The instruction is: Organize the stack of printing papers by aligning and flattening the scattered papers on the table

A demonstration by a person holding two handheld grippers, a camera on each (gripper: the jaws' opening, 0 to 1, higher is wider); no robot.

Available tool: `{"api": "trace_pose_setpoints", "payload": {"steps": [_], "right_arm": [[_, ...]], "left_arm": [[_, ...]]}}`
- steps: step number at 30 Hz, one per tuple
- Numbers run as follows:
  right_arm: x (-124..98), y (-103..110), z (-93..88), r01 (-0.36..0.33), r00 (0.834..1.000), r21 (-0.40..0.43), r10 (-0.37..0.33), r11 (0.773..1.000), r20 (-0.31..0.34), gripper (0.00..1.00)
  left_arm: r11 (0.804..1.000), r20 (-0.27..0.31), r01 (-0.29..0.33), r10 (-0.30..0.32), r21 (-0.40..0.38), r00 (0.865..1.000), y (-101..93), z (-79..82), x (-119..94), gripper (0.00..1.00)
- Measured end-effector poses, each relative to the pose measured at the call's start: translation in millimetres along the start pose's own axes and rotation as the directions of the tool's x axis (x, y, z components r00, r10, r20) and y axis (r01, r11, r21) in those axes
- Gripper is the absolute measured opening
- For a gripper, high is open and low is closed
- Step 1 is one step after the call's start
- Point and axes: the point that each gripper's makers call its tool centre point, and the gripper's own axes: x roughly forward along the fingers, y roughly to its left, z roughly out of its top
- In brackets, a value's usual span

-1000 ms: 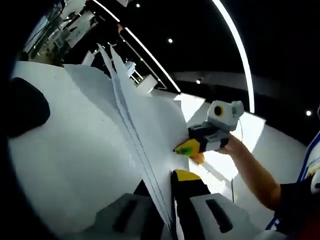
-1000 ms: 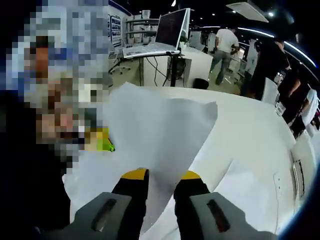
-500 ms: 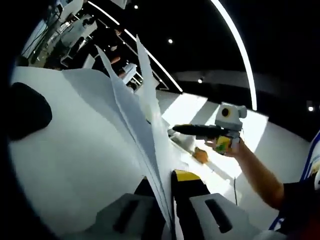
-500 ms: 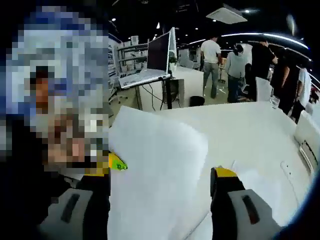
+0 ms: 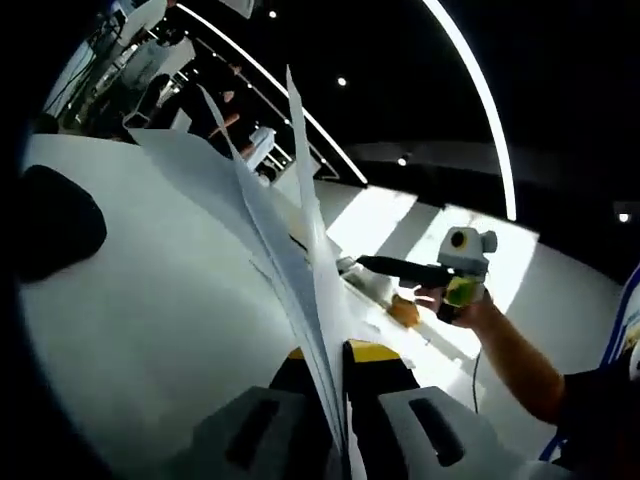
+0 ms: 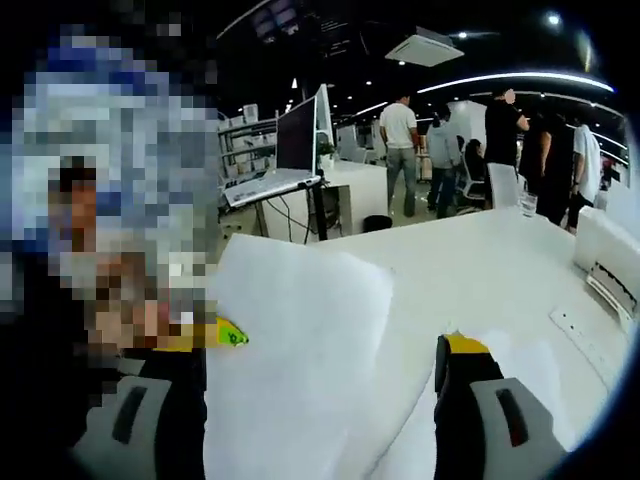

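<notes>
Left gripper (image 5: 335,365) is clamped on the papers (image 5: 290,270), jaws pressed together on the lower edge of several sheets; I see those sheets standing up edge-on between the jaws and fanning apart toward the top, not aligned; they lean over the white table (image 5: 130,300) on the left side of the left gripper view; dark rounded object (image 5: 50,225) sits on the table near the left edge, can't tell what it is. Right gripper (image 5: 385,264) comes into the same view from the right, held in a hand (image 5: 468,305), its dark jaws reaching toward the papers; whether they touch the sheets I cannot tell from here; small orange object (image 5: 404,311) lies on the table just below it.

From the right gripper view, my right gripper (image 6: 325,375) has its jaws spread wide, nothing between them pinched; the papers (image 6: 300,350) lie lifted in front, one big sheet spanning the gap between the jaws; yellow-green tip of the left gripper (image 6: 228,334) shows at the sheet's left edge; more paper flat on the table (image 6: 480,260) by the right jaw. Background: monitor (image 6: 298,135) on a desk, people (image 6: 405,150) standing beyond the table, power strip (image 6: 585,345) near the right edge.
</notes>
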Motion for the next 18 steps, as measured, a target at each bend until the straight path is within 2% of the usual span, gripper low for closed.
{"api": "trace_pose_setpoints", "payload": {"steps": [9,12,13,16,18], "right_arm": [[-1.2,-1.6,16.8,0.012,0.998,-0.01,-0.011,1.0,0.054,0.9],[-13.5,4.1,20.3,0.014,0.995,-0.027,-0.011,1.0,0.097,0.9],[-21.9,5.4,30.1,0.025,0.986,-0.017,-0.022,1.0,0.168,0.9],[-44.3,13.6,43.7,0.046,0.961,-0.019,-0.039,0.999,0.273,0.9],[-60.5,23.9,56.3,0.068,0.928,-0.062,-0.04,0.996,0.371,0.9]], "left_arm": [[1.0,-0.004,-0.001,0.001,-0.008,1.0,2.2,-0.2,1.2,0.06],[1.0,0.0,0.0,0.0,-0.012,1.0,2.9,0.3,0.8,0.06],[1.0,0.0,0.0,0.0,-0.015,1.0,2.9,0.3,0.9,0.06],[1.0,-0.003,0.005,-0.005,-0.021,1.0,2.4,-0.3,1.1,0.06],[1.0,-0.004,0.01,-0.01,-0.023,1.0,1.3,-0.7,1.2,0.06]]}}
